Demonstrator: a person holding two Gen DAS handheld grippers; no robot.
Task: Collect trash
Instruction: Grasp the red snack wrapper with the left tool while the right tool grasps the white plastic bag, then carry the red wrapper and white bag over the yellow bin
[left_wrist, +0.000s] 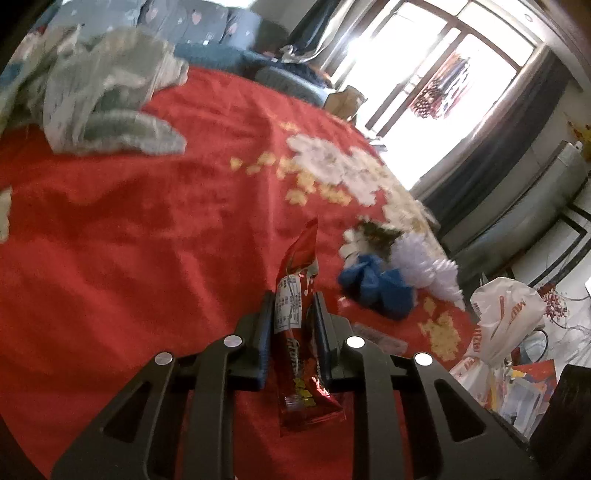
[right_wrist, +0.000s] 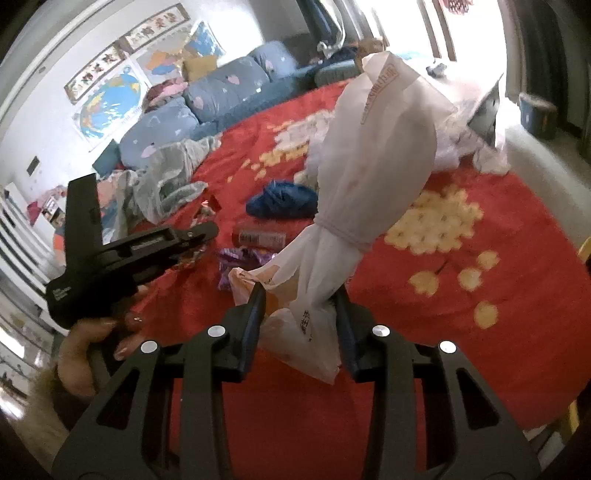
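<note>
My left gripper (left_wrist: 293, 301) is shut on a red snack wrapper (left_wrist: 295, 325), which stands upright between the pads above the red bedspread (left_wrist: 129, 229). The right wrist view shows that gripper (right_wrist: 207, 234) from the side, held by a hand (right_wrist: 88, 347). My right gripper (right_wrist: 301, 293) has a white plastic bag (right_wrist: 373, 147) between its fingers. Both pads press on the bag's bunched lower part, and its tied, full part rises above them. The left wrist view shows the same white bag (left_wrist: 506, 314) at the bed's right edge.
On the bedspread (right_wrist: 461, 332) lie a purple wrapper (right_wrist: 240, 262), a red-labelled packet (right_wrist: 260, 238) and a crumpled blue piece (right_wrist: 282, 199) (left_wrist: 376, 288) beside white tissue (left_wrist: 424, 266). Grey-green clothing (left_wrist: 107, 96) and blue pillows (right_wrist: 221, 92) lie at the far side.
</note>
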